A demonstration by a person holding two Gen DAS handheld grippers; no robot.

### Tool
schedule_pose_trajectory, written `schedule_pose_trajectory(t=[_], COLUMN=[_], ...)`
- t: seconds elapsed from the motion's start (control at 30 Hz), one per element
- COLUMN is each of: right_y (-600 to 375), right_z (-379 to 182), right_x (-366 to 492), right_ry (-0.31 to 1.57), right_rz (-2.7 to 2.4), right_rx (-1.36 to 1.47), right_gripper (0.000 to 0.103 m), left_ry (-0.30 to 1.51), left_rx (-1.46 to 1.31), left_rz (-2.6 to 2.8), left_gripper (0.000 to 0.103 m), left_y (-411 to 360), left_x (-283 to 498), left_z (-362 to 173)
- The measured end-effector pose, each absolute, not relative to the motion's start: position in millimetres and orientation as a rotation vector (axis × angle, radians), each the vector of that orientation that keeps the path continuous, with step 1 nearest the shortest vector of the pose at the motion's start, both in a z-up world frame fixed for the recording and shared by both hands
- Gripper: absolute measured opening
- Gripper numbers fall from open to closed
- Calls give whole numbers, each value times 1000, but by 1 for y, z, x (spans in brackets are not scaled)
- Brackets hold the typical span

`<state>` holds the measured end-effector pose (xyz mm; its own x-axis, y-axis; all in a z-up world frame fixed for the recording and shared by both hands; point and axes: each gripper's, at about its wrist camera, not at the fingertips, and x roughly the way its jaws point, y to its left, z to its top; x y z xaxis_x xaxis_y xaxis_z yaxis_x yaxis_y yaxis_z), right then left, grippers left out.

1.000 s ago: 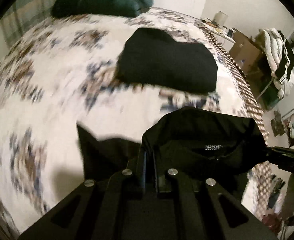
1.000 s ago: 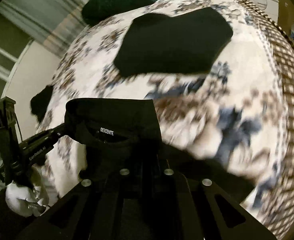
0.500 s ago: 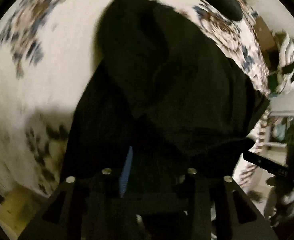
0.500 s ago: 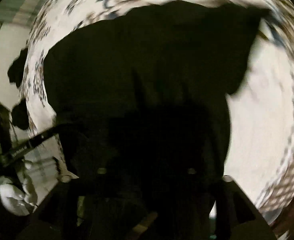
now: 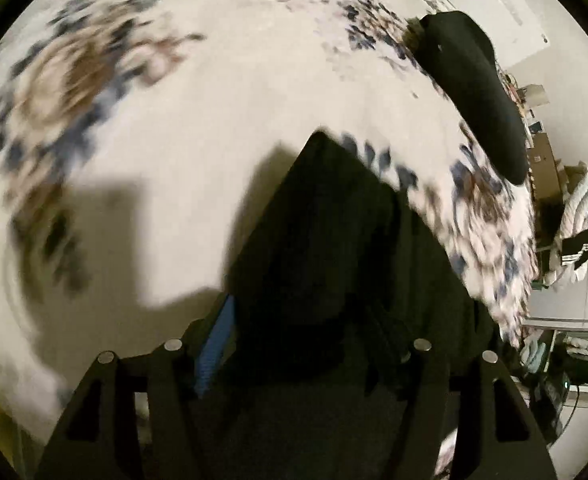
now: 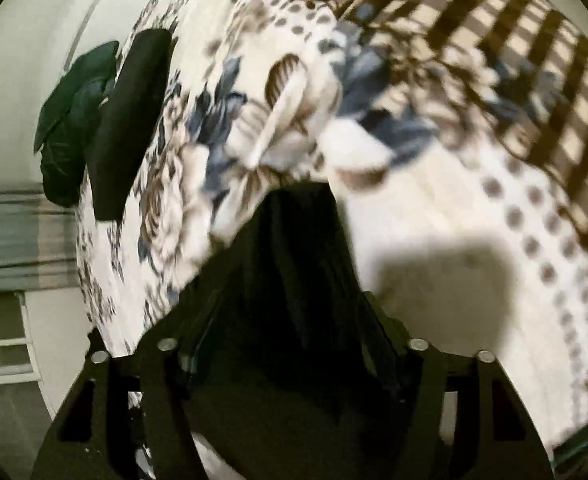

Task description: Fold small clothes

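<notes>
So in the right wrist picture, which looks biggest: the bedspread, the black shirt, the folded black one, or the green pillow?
1. Bedspread
2. Black shirt, though it sits closest to the camera
3. Folded black one and green pillow: they look about alike, too close to rank.

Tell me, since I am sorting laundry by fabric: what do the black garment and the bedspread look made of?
Black garment: soft matte fabric, likely knit; it drapes in folds without shine. Bedspread: smooth printed woven cloth, probably cotton or a blend, with a flat floral print; blur hides the weave.
</notes>
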<state>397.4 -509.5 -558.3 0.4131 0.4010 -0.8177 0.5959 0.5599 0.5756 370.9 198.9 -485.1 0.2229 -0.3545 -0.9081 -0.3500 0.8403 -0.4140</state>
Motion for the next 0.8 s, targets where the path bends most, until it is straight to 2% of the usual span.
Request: schedule_pose_trajectory(t=[0.03,0.2,0.37,0.43,0.47,0.5,0.53,0.63,0.8], right_y=[-510,-531,-529,-528,-529,-527,-526,-511,-480], right_z=[-562,-564,-560,-559,-555,-549,-544,-542,-582], right_x=[401,406,419,417,411,397,387,339,232], right_ry=[1208,1178,1246,1284,1292,1291,1291,1360,1586], right_rz=[-160,-268,-214,-179,-150,-130,-114,-53,4], right_rx=[1019,969,908,925,939,936,924,852,763], right_gripper=[4,4,6,20,44,63,66,66,66], left_ry=[1379,1419,1420,1411,1402,1391,1381,1388,1555], left_rx=[-609,-548,-538,-536,-536,-531,-515,-469,-486], left_rz=[12,34,35,25,0,-20,-38,-55,-2], left_gripper=[62,64,64,62,62,62,62,71,72], left_y=[196,195,198,196,198,201,202,213,236], left_x=[382,400,394,386,373,362,347,283,176], left_z=[-492,-509,-503,-492,-483,-475,-466,-454,-497])
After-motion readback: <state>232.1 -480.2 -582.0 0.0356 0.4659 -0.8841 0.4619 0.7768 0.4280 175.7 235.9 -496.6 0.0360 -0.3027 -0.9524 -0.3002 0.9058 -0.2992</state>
